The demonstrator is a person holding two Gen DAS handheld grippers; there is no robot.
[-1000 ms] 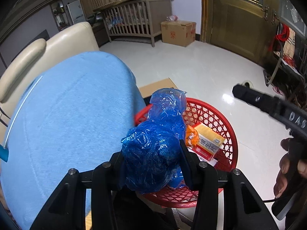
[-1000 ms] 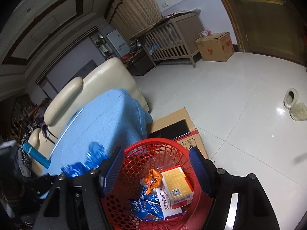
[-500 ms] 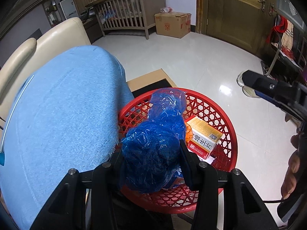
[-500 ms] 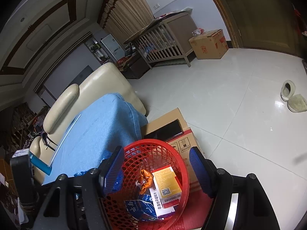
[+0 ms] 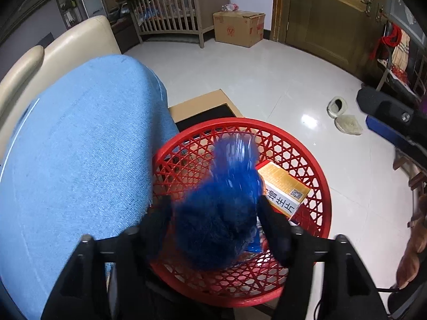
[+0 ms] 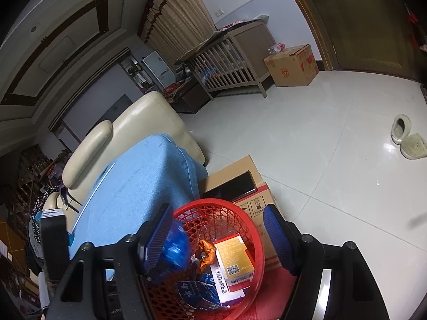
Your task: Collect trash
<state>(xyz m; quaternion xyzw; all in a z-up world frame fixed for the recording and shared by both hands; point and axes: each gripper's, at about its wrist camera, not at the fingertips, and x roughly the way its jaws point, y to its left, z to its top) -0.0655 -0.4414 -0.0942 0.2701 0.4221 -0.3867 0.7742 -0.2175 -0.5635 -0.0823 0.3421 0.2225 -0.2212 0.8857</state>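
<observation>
Over the red basket (image 5: 317, 178), our left gripper (image 5: 216, 218) has the crumpled blue plastic bag (image 5: 221, 213) between its fingers, and the jaws have just been opening. The bag is motion-blurred and looks to be slipping out, so we read it as released or nearly so, with the pads no longer pressing. In the right wrist view the bag (image 6: 174, 242) shows already inside the basket (image 6: 256, 229) at its left side, next to the orange wrapper (image 6: 206, 250) and the yellow-and-red carton (image 6: 234, 256).

Our right gripper (image 6: 216, 240) hangs above the basket with its jaws wide and nothing between them.

Step in hand: drop-off of the bag, about finished. The basket sits on a cardboard box (image 6: 240, 170) beside the blue-covered sofa seat (image 5: 80, 146).

Next move, as we judge it: lift the left gripper straight up clear of the rim, confirm the bag stays down and doesn't cling to a pad, then look for more trash. None is visible on the blue cover or the floor nearby; only slippers (image 6: 405, 138) lie well off to the right.
</observation>
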